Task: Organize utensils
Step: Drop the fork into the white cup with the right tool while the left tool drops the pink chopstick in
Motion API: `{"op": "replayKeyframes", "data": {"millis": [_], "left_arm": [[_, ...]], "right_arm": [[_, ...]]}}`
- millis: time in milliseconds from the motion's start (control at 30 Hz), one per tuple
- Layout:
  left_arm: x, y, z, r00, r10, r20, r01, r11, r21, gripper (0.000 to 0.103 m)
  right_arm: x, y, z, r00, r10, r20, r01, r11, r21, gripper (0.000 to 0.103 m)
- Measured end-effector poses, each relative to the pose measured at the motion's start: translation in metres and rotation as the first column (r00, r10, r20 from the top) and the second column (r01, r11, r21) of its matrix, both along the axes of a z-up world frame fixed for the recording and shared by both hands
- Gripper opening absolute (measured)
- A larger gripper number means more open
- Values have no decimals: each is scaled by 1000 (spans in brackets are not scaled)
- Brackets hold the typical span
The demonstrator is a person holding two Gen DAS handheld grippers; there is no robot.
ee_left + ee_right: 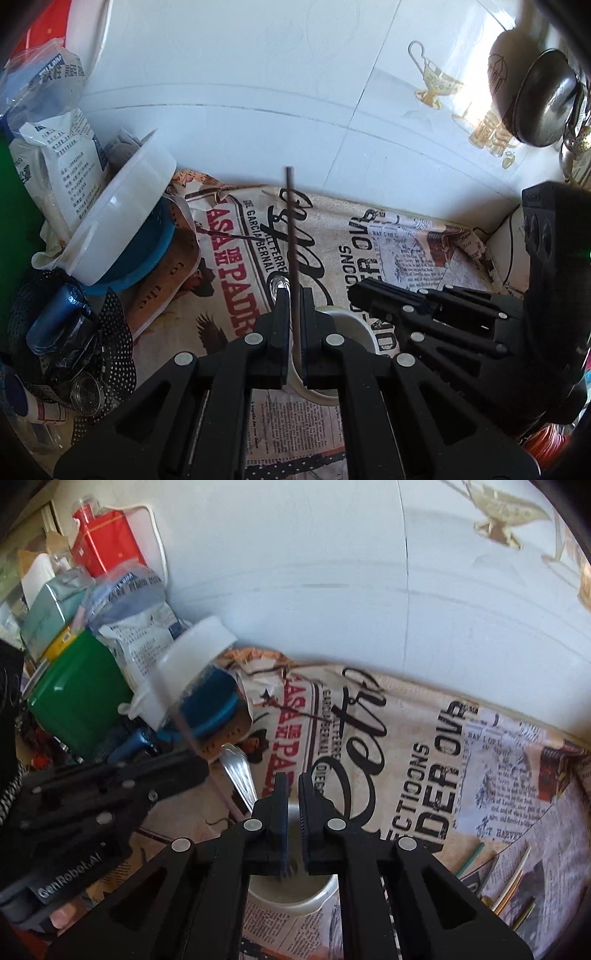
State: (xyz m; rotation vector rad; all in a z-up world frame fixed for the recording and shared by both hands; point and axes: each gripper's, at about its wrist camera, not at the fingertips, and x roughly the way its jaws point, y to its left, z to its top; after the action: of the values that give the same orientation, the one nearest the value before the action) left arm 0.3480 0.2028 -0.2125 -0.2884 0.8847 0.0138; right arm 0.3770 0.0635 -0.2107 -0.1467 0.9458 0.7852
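My left gripper (294,295) is shut on a thin dark chopstick (292,229) that stands up between the fingers over a white cup (354,328). A silver utensil handle (277,286) pokes up beside the left finger. In the right wrist view my right gripper (293,781) hangs over the same white cup (295,893), jaws nearly closed with a narrow empty gap. A fork's tines (290,871) show inside the cup and a silver handle (236,771) leans out to the left. The left gripper (110,794) shows at the left.
A newspaper-print cloth (461,775) covers the counter by a white tiled wall (258,74). Clutter at the left: white tub on blue colander (125,225), green tin (77,694), bags, black steamer basket (74,354). Loose chopsticks or straws (513,875) lie at the right. A pot lid (546,99) hangs far right.
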Motion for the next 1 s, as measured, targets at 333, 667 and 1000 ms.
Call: {"op": "replayKeyframes", "data": {"millis": [333,667,1000], "left_arm": [[-5,-11,-13,999,-10,-53,12,999,32,21],[-38,-25,4,999,45,-29,-43,995,87,42],[-59,-67,23,998,54,-6,-53,991,123,53]], "right_arm": [[-6,-22,1,1000,-23,-11,23,999,-39,6],[-23,-70,18,998,-58,30,60,997,-56,33],[-38,-127,36,994,-95,62,98,994,-45,42]]}}
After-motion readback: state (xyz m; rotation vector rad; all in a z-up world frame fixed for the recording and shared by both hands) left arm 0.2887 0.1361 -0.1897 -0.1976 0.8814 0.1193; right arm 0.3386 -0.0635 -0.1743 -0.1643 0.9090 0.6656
